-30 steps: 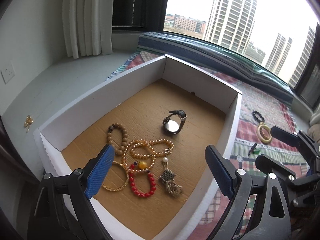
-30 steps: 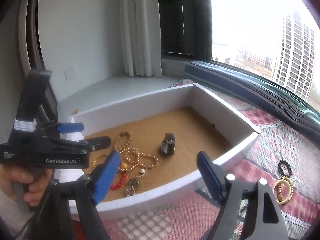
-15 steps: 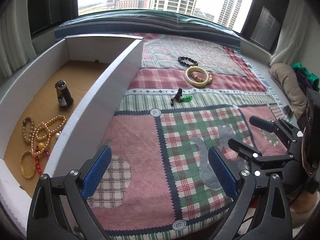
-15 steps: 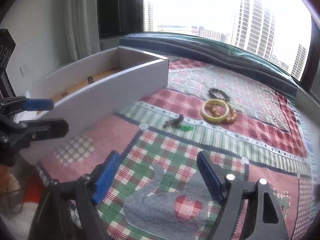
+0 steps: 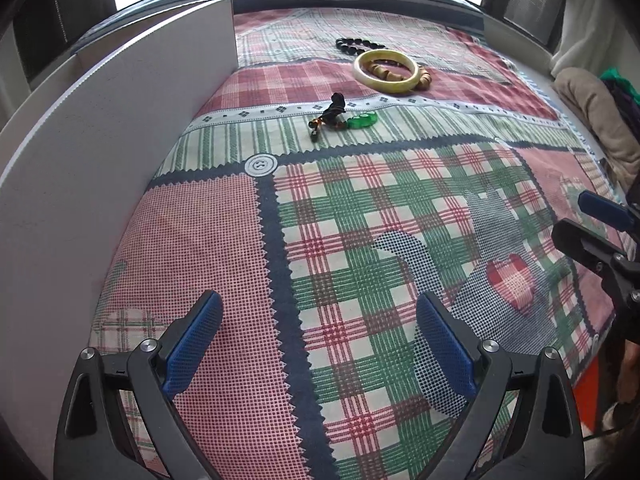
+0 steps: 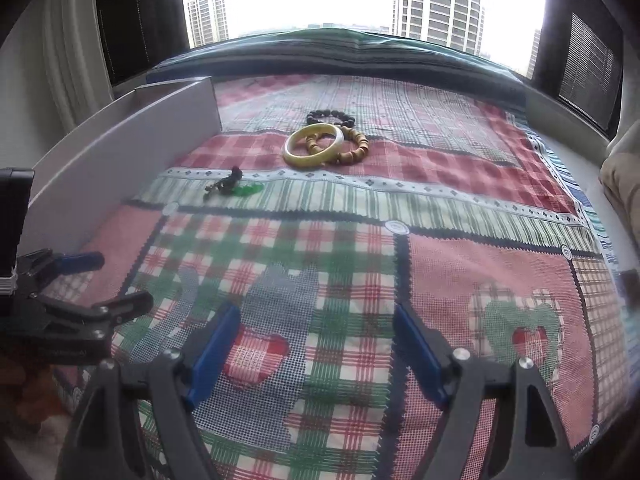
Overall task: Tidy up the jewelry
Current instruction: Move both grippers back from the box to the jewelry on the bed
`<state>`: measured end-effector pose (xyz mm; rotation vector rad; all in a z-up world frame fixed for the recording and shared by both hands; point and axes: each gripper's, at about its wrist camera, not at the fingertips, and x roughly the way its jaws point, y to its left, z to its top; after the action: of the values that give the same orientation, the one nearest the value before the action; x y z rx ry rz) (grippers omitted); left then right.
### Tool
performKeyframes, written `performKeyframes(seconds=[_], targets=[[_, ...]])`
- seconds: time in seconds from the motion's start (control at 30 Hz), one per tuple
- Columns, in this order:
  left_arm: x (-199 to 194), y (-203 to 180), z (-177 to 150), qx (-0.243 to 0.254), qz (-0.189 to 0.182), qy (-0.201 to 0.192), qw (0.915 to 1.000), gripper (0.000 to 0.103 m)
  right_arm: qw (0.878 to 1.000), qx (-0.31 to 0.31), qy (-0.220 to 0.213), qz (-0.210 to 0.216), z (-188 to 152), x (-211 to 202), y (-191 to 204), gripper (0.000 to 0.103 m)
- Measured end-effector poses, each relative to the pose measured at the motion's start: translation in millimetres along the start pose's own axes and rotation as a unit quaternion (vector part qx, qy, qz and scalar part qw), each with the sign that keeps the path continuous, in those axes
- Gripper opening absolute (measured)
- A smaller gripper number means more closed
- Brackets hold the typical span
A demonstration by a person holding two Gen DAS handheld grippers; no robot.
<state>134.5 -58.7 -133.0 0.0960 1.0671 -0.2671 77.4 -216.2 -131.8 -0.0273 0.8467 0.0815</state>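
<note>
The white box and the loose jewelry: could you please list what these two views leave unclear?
- White box: inside hidden by its own wall, both views.
- Green pendant: cord details too small, slightly blurred, right view.
- Black bead bracelet: partly hidden behind the yellow bangle, left view.

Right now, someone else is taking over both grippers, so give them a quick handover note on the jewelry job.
Left gripper: open, empty, over the patchwork cloth.
Right gripper: open, empty, over the same cloth.
White box: at the left; its inside is not visible from here.
Left on the cloth: green pendant on a black cord nearest the box; beyond it the pale yellow bangle, overlapping a brown wooden bead bracelet, and the black bead bracelet furthest back.
To do: likely move those four pieces into the box, nearest first.
</note>
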Motion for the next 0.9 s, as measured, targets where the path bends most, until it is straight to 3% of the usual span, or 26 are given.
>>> performKeyframes(seconds=[0.9], targets=[[8,-6,-11,0.026,0.010,-0.015,0.9995,0.103,0.997,-0.006,0.065,-0.027,-22,43,-4,0.081]])
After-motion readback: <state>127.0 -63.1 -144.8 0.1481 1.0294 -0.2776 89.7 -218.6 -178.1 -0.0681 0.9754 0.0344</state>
